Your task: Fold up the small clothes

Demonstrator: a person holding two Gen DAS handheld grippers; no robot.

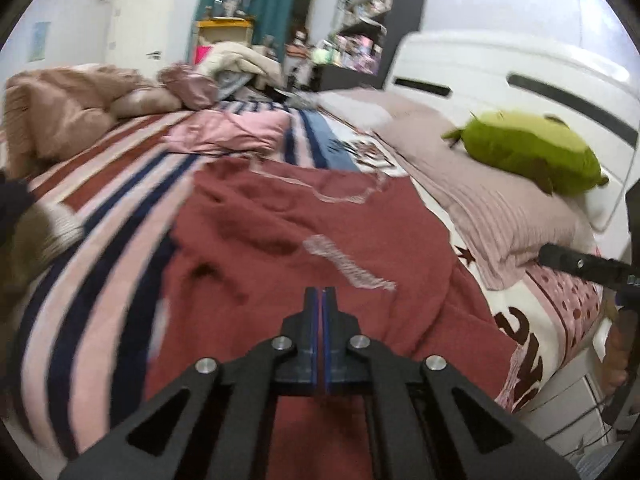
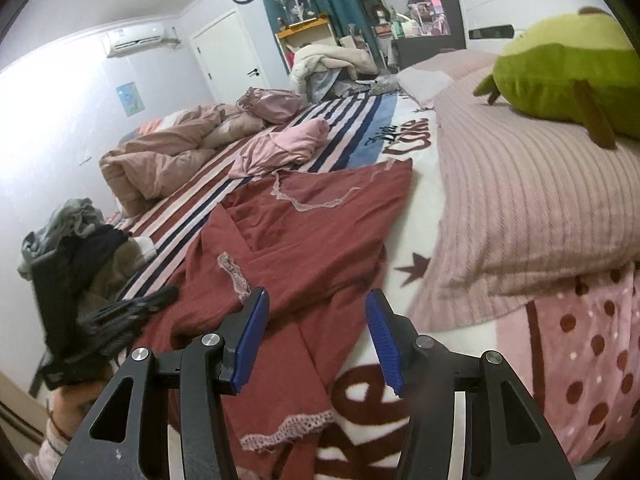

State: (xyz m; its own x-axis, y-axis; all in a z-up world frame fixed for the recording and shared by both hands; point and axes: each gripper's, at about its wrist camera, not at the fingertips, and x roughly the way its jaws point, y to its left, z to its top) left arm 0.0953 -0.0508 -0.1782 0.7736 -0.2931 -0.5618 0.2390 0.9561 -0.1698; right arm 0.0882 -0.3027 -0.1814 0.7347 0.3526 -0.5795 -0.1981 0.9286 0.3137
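The red garment [image 2: 304, 240] lies spread on the bed [image 2: 416, 200], long axis running away from both tongs; left tongs [image 1: 322, 294] clenched over its near part, cloth pinch unconfirmed; right tongs [image 2: 316, 304] released above its hem side.

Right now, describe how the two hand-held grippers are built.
Left hand-held gripper: matte black angular linkage arms, silver round pivot bolts, flat blue pads. Right hand-held gripper: the same black frame and silver bolts, with ribbed blue pads.
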